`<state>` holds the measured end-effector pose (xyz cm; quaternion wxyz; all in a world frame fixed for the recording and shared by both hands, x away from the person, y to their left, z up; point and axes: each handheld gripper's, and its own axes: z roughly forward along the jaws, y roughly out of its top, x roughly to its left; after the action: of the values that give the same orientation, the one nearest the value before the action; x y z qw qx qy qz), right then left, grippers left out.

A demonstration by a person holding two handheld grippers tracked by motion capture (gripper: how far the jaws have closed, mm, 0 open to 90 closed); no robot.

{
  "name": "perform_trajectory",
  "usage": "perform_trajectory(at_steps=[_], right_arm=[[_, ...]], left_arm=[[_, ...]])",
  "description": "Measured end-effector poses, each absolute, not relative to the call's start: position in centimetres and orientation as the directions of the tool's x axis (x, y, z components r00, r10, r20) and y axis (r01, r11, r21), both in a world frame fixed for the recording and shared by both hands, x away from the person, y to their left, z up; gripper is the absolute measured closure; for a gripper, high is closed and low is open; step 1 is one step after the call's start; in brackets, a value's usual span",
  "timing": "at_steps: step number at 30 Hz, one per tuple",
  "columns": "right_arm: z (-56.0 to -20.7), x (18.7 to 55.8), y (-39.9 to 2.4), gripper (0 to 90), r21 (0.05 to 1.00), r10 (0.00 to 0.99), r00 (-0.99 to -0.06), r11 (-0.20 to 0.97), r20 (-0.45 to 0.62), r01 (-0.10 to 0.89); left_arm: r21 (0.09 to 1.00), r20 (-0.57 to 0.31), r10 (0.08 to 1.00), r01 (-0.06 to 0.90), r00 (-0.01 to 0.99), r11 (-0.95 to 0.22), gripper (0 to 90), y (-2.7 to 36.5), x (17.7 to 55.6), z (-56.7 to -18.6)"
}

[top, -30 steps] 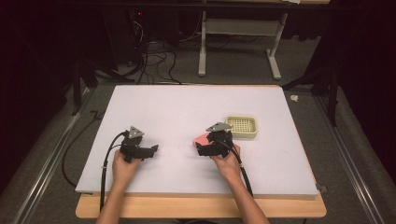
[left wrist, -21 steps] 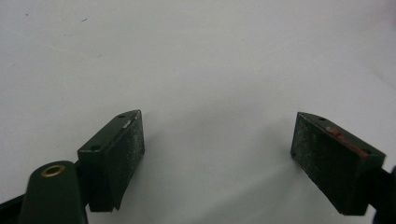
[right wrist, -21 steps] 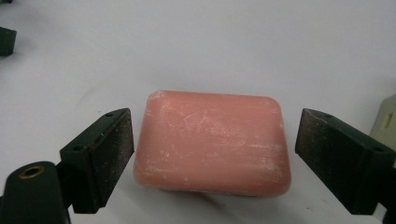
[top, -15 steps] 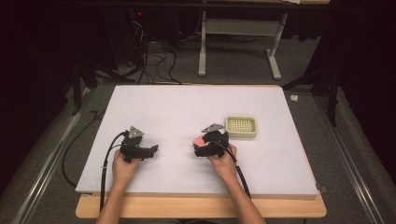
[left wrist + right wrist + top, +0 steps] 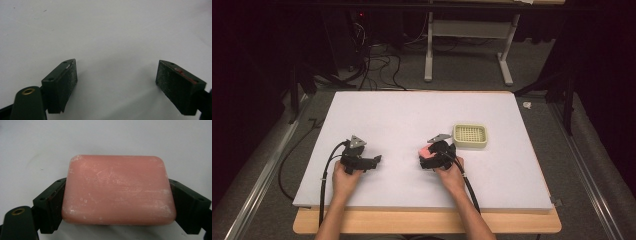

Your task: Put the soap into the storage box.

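left hand-held gripper (image 5: 373,161): held low over the near left of the white table (image 5: 402,115), jaws spread wide with bare surface between them
right hand-held gripper (image 5: 428,159): near the middle, jaws clamped on the two ends of a pink soap bar (image 5: 117,190)
soap dish (image 5: 470,135): pale, grid-topped, on the table just beyond and right of the right hand-held gripper

Lab: white table (image 5: 412,115), floor cables (image 5: 377,65), dark surroundings.
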<state>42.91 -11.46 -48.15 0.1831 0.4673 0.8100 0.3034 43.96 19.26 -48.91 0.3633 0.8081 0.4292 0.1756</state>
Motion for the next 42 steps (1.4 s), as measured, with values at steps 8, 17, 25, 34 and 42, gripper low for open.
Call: perform_trajectory(at_steps=[8, 17, 25, 34, 42], right_arm=[[-48.1, 42.8, -11.3, 13.5, 0.666, 0.879, -0.477, 0.364, -0.015, 0.651], [-47.9, 42.7, -10.9, 13.6, 0.665, 0.875, -0.484, 0.382, -0.035, 0.642], [-47.2, 42.3, -11.2, 13.6, 0.682, 0.870, -0.493, 0.367, -0.011, 0.632], [-46.3, 41.9, -12.2, 13.6, 0.702, 0.872, -0.489, 0.344, 0.007, 0.624], [-45.9, 41.5, -13.6, 13.6, 0.706, 0.879, -0.476, 0.318, 0.031, 0.633]], left_arm=[[0.738, -0.027, 0.821, 0.566, 0.570, -0.368, 17.9, 19.3, 44.0, -48.9], [0.738, -0.028, 0.821, 0.566, 0.570, -0.368, 17.9, 19.3, 44.0, -48.9], [0.738, -0.028, 0.821, 0.566, 0.570, -0.368, 17.9, 19.3, 44.0, -48.9], [0.738, -0.028, 0.821, 0.566, 0.570, -0.368, 17.9, 19.3, 44.0, -48.9], [0.738, -0.027, 0.821, 0.566, 0.570, -0.368, 17.9, 19.3, 44.0, -48.9]])
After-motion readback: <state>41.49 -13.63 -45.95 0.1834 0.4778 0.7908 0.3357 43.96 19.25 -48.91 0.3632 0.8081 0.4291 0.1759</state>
